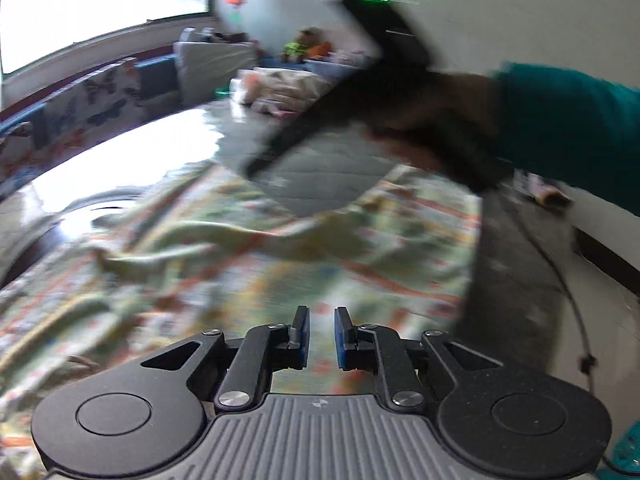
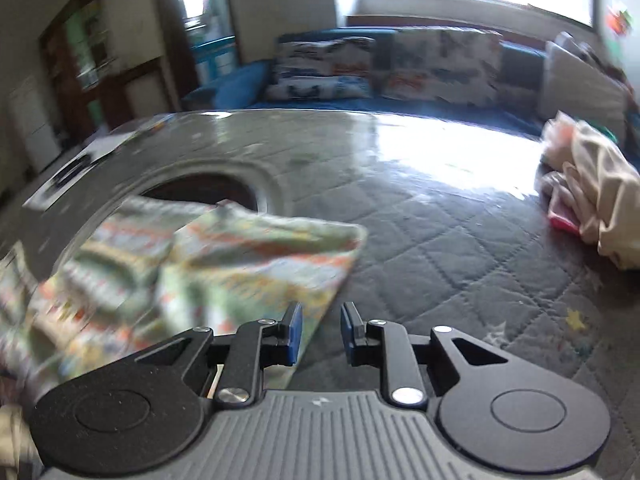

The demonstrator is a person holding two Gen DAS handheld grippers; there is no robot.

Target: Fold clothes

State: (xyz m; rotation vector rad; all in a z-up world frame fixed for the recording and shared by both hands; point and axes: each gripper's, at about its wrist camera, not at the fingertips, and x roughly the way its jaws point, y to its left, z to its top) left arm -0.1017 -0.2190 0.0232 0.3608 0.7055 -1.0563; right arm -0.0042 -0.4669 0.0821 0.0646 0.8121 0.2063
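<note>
A garment (image 1: 240,260) with a colourful striped print lies crumpled and spread out on a grey quilted surface (image 1: 320,168). My left gripper (image 1: 321,312) hovers over its near part, jaws a small way apart, with nothing between the blue pads. In the left wrist view the right gripper (image 1: 260,164) is a black blur above the garment's far edge, held by a hand in a teal sleeve (image 1: 560,128). In the right wrist view the garment (image 2: 224,256) lies to the left, and my right gripper (image 2: 322,308) stands narrowly open over its right edge, holding nothing.
A pile of other clothes (image 2: 592,200) sits at the far right of the quilted surface (image 2: 440,240). A dark round recess (image 2: 208,192) lies behind the garment. A blue sofa with printed cushions (image 2: 400,64) runs along the back. A cable (image 1: 576,300) trails at the right.
</note>
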